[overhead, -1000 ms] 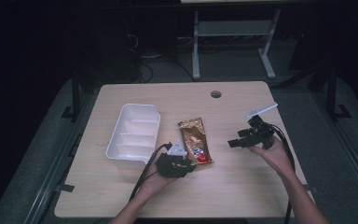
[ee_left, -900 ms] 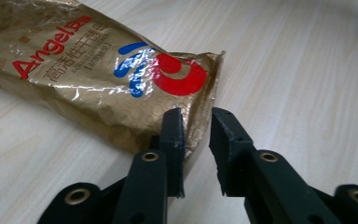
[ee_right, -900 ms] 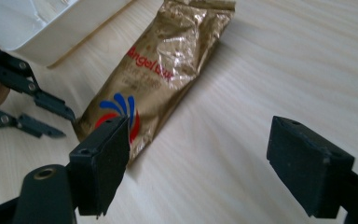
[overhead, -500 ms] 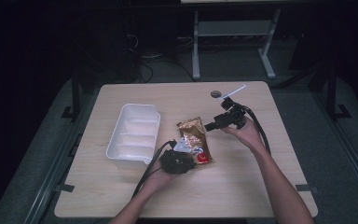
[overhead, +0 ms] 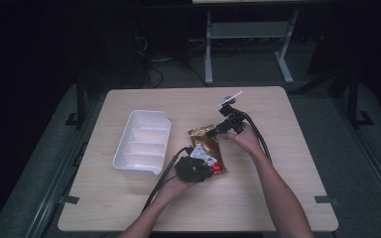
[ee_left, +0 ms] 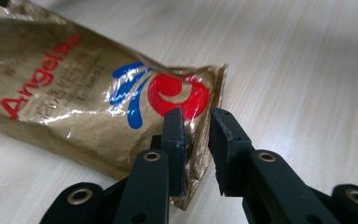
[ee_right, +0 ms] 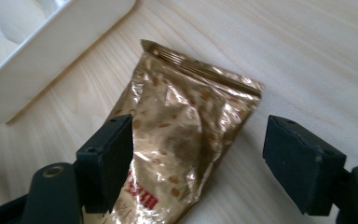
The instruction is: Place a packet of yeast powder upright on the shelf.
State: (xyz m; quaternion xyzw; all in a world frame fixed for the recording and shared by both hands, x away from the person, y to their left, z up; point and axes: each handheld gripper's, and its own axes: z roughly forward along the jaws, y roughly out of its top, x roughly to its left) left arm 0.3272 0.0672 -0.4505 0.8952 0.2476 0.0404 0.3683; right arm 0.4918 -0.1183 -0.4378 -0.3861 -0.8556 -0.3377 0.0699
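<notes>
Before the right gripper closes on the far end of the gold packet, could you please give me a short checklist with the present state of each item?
1. Left gripper has the packet's near corner between its jaws: ok, though the jaws stand a little apart, so a firm pinch cannot be told.
2. Right gripper is open wide: ok.
3. Gold packet lies between the right jaws: ok, its width fits inside them.
4. Right jaws low enough to catch the packet: cannot tell.
5. White tray is apart from the packet and outside the jaws: ok.
6. Packet lies flat on the table: ok.
</notes>
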